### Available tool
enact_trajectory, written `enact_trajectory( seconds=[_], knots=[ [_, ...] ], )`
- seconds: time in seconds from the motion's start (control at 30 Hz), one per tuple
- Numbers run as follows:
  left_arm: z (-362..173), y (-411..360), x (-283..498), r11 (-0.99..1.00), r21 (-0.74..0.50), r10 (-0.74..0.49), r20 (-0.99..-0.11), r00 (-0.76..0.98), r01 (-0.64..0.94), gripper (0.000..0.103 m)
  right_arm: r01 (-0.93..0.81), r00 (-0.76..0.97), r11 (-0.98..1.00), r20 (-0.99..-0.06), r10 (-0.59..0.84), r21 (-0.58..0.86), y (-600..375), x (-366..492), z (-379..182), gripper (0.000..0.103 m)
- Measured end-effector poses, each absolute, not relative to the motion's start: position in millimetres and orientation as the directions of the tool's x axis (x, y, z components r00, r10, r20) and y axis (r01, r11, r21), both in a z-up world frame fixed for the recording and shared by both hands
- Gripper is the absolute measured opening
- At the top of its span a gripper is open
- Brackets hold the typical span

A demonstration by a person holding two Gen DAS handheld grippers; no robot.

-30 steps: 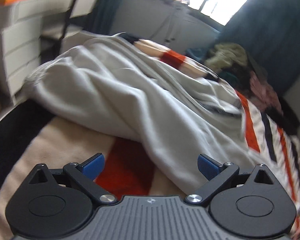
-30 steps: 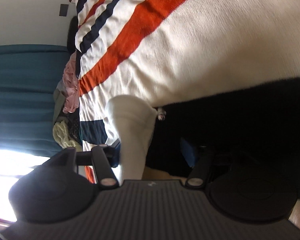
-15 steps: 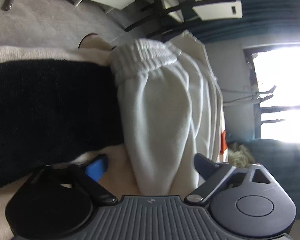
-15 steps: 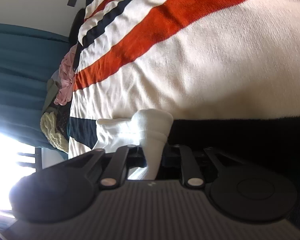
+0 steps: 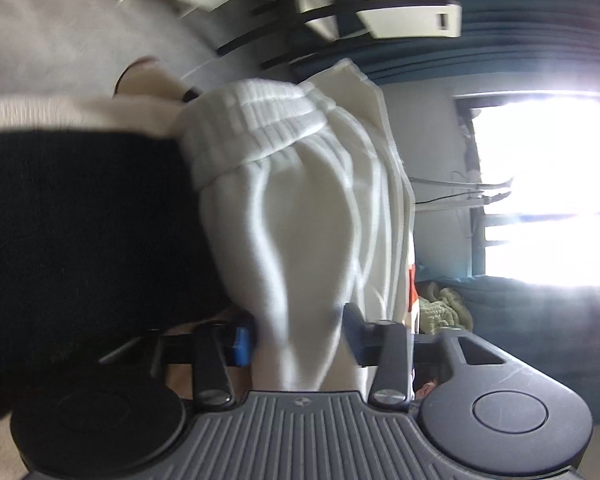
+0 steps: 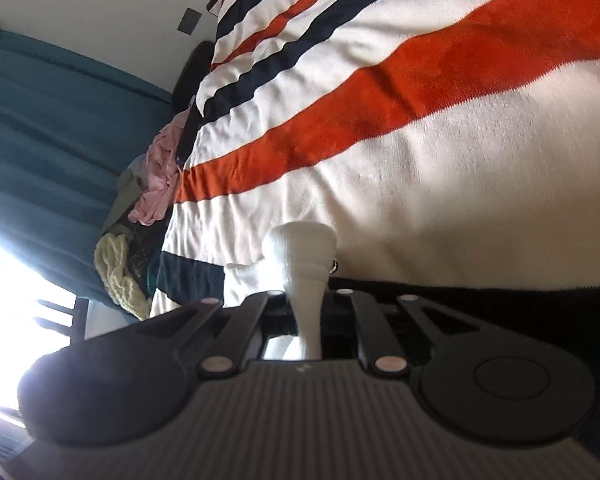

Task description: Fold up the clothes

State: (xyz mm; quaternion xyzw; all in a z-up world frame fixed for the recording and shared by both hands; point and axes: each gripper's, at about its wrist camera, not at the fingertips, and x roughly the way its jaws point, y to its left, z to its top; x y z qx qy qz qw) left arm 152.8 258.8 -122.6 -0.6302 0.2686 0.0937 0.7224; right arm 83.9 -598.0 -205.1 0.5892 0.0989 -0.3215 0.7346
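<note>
Garment: soft white fleece trousers with a ribbed elastic waistband [image 5: 256, 120] are lying on the bed's cream blanket with orange and navy stripes [image 6: 440, 80], one bunched end running straight ahead from each set of jaws.
Left gripper [image 5: 300, 340]: its jaws have just been closing and are now standing narrow around a thick bundle of the white fabric; the blue pad [image 5: 242, 340] is pressing into the cloth on one side, the dark pad on the other.
Right gripper [image 6: 306, 300]: its jaws are squeezing nearly shut on a thin pinch of the ribbed white cloth, which is flaring out just beyond the tips.
Step in hand: judging by both grips, the person is securing two ends of the trousers before lifting to fold.
Doing it well: both pinches should be catching all layers; the left bundle is bulky, so some fabric may slip unless the squeeze is firm.
Next move, as a guess: raising both ends together and level, keeping the cloth taut between them, should be smoothing the wrinkles.
Risk: the black band of blanket [image 5: 80, 220] beside the left jaws could be getting caught with the trousers.
</note>
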Motion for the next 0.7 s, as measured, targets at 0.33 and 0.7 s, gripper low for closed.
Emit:
enact_trajectory(
  seconds=[0.33, 0.7],
  knots=[
    [-77, 263, 112, 0.287, -0.855, -0.041, -0.461, 0.886, -0.432, 0.008, 0.614, 0.749, 0.099, -0.537, -0.389, 0.783, -602, 80, -204, 0.006],
    [-21, 318, 50, 0.39, -0.786, -0.145, -0.567, 0.811, -0.48, 0.007, 0.724, 0.606, 0.038, -0.61, -0.511, 0.688, -595, 56, -186, 0.006]
  ],
)
